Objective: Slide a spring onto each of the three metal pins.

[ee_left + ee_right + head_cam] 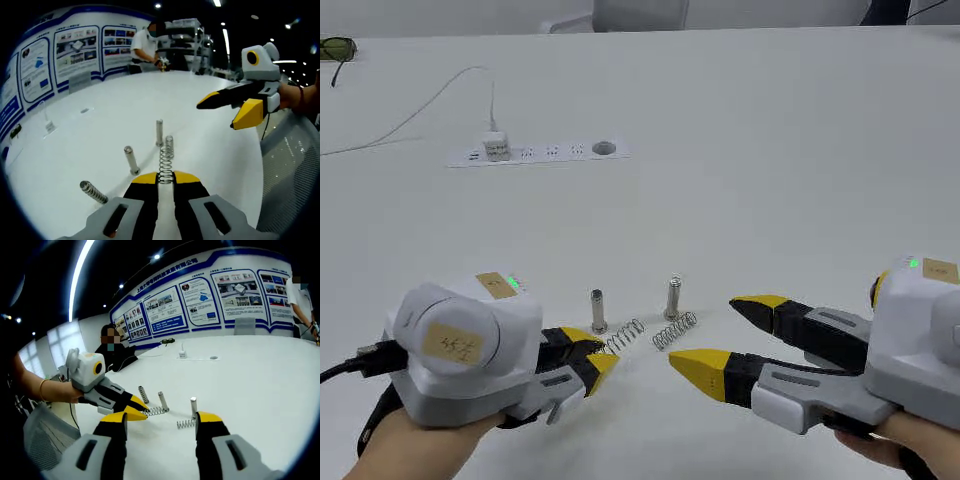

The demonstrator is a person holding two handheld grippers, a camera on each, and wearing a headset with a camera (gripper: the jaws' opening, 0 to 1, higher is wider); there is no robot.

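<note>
Steel coil no. 2 in hand: near end of spring (623,336) pinched in L gripper (595,362), jaws all but shut on it. Rest of coil flat on white bench (720,150), free end by foot of middle pin (598,310). R gripper (701,330) spread wide w/ nothing in it, hovering just beside loose spring (675,331), itself lying at foot of far pin (673,297). Third pin (92,191), in left gripper view, ribbed along its shaft, so prob. already wearing its coil. Judged approx one of three done, second just started.

Next move, as a guess:
- lift spring clear of bench and tip it upright
- bring open end over top of middle pin, bore lined up w/ shaft
- lower and let go once seated

Gripped at one end only — free end likely to droop or wobble, so slow approach needed. R gripper free to steady pin or coil, or to pick up loose spring for far pin.
</note>
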